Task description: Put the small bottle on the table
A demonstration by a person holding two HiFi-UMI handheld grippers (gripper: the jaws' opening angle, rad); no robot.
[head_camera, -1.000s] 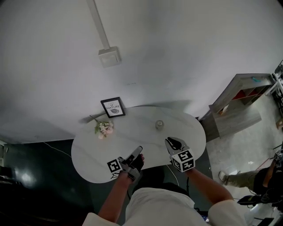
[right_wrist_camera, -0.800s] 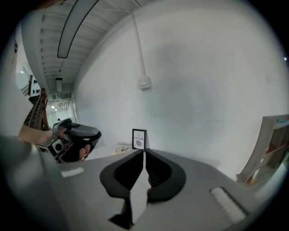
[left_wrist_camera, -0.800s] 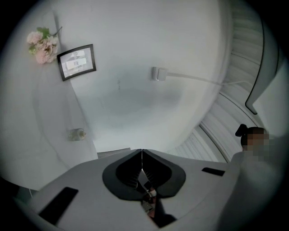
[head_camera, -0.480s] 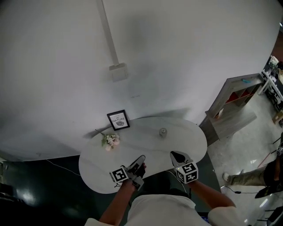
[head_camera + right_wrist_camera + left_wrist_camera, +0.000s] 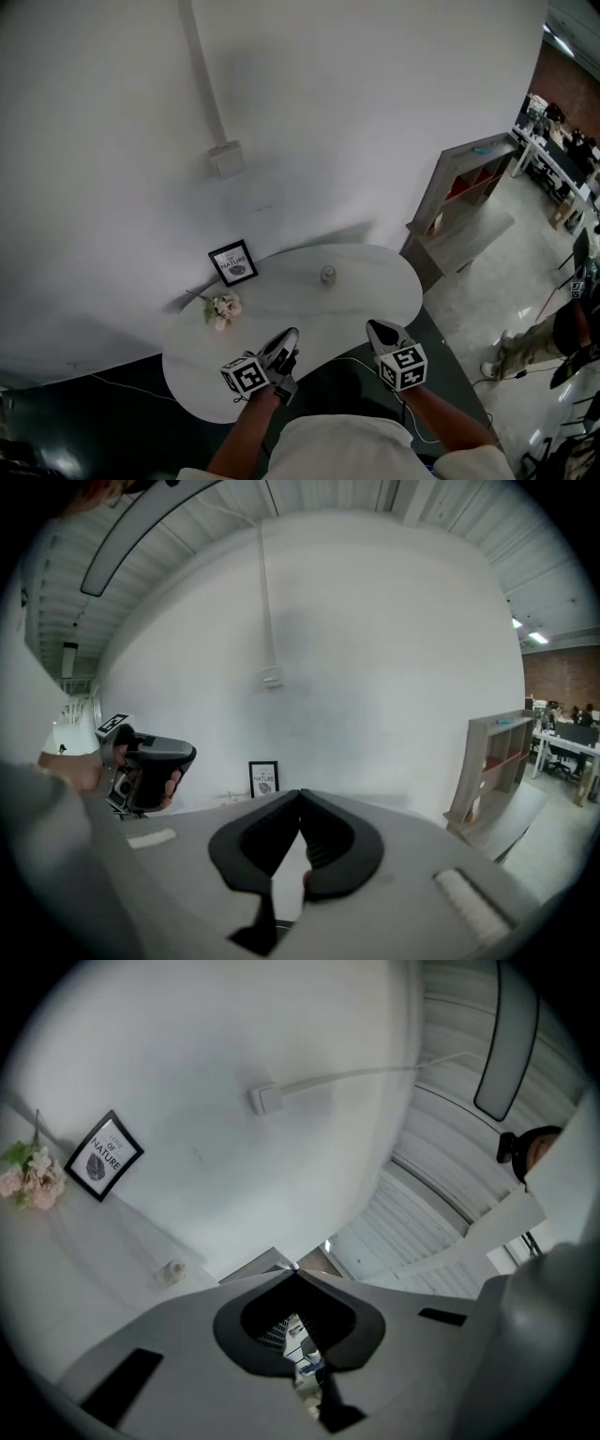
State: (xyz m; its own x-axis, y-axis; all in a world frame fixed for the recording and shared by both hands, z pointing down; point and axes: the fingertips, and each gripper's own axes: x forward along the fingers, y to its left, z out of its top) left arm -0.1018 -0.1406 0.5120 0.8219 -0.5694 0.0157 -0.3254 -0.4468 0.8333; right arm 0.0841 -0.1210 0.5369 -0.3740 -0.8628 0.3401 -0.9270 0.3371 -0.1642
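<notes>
The small pale bottle [image 5: 327, 274] stands upright on the white oval table [image 5: 375, 281], toward its back right; in the left gripper view the bottle [image 5: 172, 1271] appears far off on the tabletop. My left gripper [image 5: 289, 334] hovers over the table's near edge, shut with nothing in it. My right gripper [image 5: 375, 326] is beside it, just off the near edge, also shut and empty. Both are well short of the bottle. The right gripper view shows the left gripper [image 5: 150, 771] in a hand at the left.
A framed print [image 5: 233, 263] leans against the wall at the table's back left, with a small flower sprig [image 5: 221, 307] in front of it. A grey open shelf unit [image 5: 459, 202] stands to the right. A person [image 5: 562, 337] is at the far right on the floor.
Both grippers have drawn back from over the table toward its near edge and risen a little. The bottle has stayed where it was. The head view has swung to show more room at right.
</notes>
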